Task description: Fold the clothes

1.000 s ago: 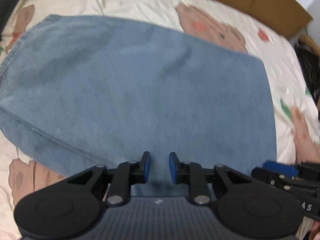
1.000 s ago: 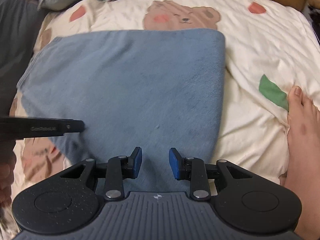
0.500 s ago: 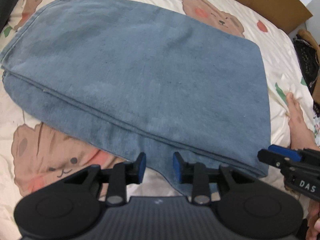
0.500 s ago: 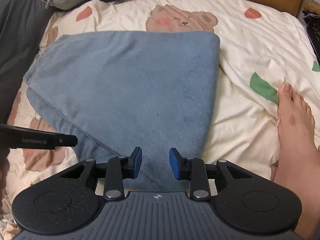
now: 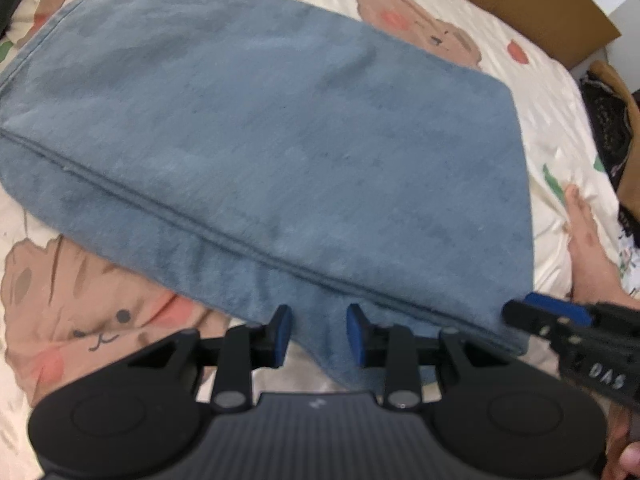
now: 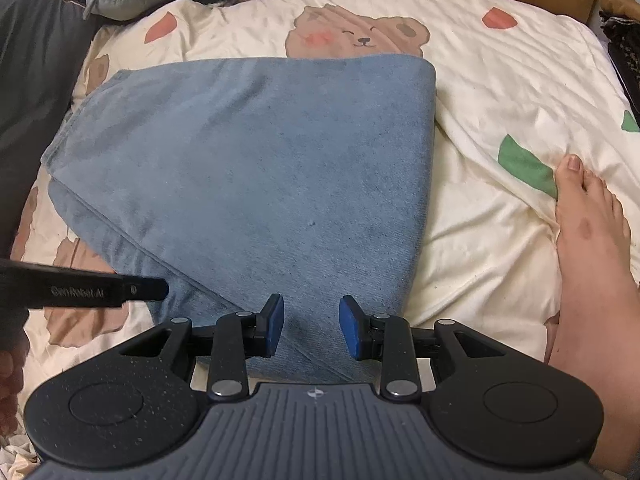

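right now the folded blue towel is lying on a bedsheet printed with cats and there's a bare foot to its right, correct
Not quite: the print is bears, not cats. The right wrist view shows a smiling bear face on the bedsheet just beyond the folded blue towel. The rest holds: the towel lies on the sheet, with a bare foot to its right.

Blue towel (image 6: 248,168); cream bedsheet (image 6: 500,92), brown bear prints.
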Available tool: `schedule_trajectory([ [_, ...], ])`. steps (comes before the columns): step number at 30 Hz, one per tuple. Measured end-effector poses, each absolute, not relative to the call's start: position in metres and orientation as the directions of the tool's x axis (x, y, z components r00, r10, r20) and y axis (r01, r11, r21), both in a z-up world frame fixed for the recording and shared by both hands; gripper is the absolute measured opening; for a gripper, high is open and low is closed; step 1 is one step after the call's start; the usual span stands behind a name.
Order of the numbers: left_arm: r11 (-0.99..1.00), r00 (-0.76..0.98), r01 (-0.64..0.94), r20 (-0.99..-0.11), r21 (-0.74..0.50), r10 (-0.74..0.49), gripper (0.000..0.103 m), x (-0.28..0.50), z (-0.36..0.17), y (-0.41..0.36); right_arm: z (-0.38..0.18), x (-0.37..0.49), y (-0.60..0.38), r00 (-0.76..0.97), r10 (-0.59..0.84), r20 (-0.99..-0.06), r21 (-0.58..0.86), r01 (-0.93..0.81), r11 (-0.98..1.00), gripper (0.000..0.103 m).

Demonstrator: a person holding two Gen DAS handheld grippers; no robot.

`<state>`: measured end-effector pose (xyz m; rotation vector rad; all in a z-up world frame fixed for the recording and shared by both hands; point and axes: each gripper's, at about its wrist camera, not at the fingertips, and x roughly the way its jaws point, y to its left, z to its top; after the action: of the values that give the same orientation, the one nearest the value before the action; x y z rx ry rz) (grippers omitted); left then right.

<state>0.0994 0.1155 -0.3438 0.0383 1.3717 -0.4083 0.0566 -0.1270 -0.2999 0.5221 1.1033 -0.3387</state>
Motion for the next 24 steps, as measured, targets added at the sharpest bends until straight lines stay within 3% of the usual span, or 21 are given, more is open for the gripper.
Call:
schedule_trajectory([
  [12, 0.927, 0.128, 0.305, -0.956, -0.216, -0.264, 0.033, 0.096, -0.366, 0.111, -0.320, 0.050, -0.142, 0.435, -0.012, -0.901, 0.282, 0.604, 0.745, 0.037],
  [24, 0.912, 0.103, 0.361, -0.964, -0.194, -0.246, 0.033, 0.097, -0.365, 0.104, -0.318, 0.065, -0.133, 0.391, -0.147, -0.909, 0.183, 0.689, 0.702, 0.038],
])
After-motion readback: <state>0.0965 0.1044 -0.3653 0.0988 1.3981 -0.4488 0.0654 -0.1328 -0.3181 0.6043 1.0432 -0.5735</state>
